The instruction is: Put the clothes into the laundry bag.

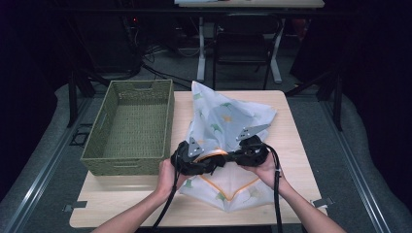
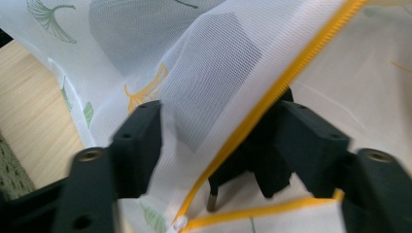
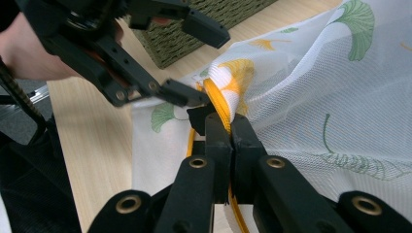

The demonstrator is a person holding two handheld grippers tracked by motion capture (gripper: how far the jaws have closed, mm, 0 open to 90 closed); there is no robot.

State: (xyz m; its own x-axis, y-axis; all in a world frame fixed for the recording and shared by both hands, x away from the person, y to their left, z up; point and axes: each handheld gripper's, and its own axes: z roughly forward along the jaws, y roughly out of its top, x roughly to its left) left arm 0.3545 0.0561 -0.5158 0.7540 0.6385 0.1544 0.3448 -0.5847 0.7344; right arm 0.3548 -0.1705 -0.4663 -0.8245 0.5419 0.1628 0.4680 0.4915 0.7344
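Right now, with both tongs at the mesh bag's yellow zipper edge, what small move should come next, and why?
Probably close the left tongs on the mesh bag beside its yellow zipper. The right tongs are already clamped on that zipper edge, while the left jaws stand apart with mesh and zipper between them, not pinched. A second hold would likely let the two pull the opening apart.

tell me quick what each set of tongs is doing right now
Left tongs: open, jaws straddling the mesh laundry bag by its yellow zipper.
Right tongs: shut on the bag's zipper edge.
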